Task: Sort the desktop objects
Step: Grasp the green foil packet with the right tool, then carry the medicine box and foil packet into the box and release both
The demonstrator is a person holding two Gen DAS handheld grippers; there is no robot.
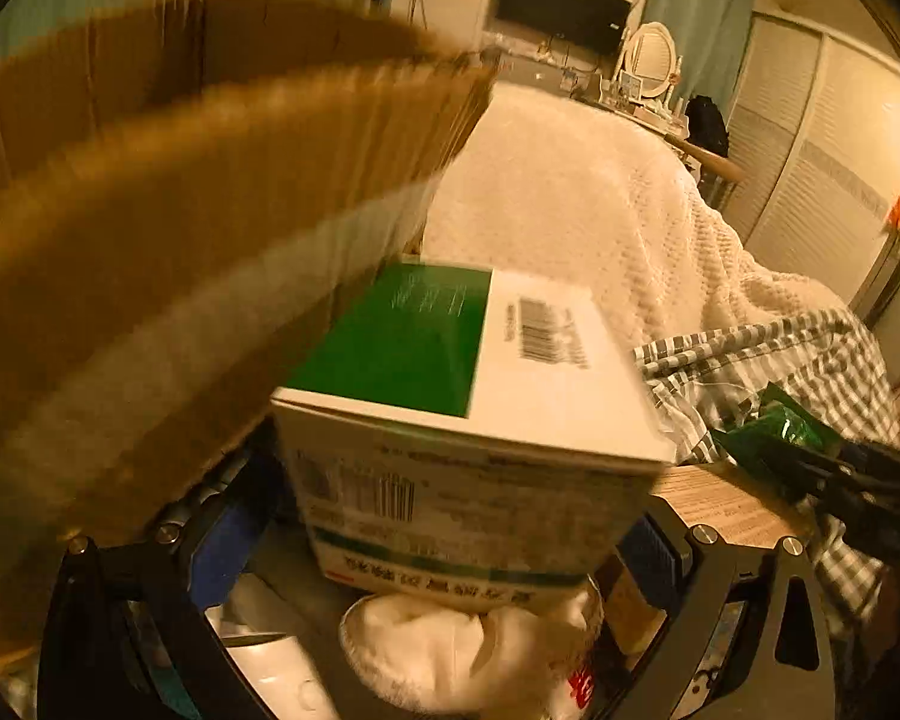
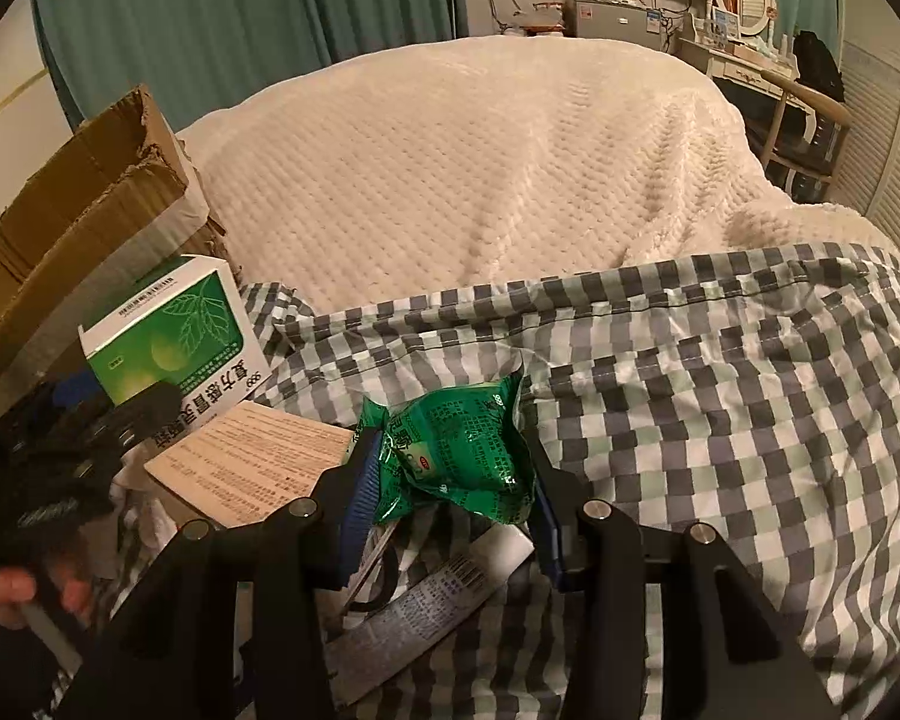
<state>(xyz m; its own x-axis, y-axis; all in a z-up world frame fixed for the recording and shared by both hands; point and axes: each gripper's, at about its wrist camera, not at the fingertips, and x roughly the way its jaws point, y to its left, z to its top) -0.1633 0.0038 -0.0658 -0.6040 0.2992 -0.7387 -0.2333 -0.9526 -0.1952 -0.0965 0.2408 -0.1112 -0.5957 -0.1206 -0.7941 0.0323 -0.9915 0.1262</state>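
Both hand-held grippers point steeply down over a bed. Right hand-held gripper (image 2: 453,501): jaws pinch a green packet (image 2: 465,456) above the checked sheet (image 2: 720,420); a printed sachet (image 2: 417,612) lies below it. Left hand-held gripper (image 1: 450,540): blue pads (image 1: 651,546) clamp a green-and-white box (image 1: 468,420), lifted beside the cardboard box (image 1: 168,228). A white cloth (image 1: 450,648) lies beneath. In the right view, fingers (image 2: 6,591) grip the left tool's handle; the cardboard box's contents cannot be seen. A leaflet (image 2: 258,468) lies between the grippers. A white blanket (image 2: 480,168) covers the far bed.
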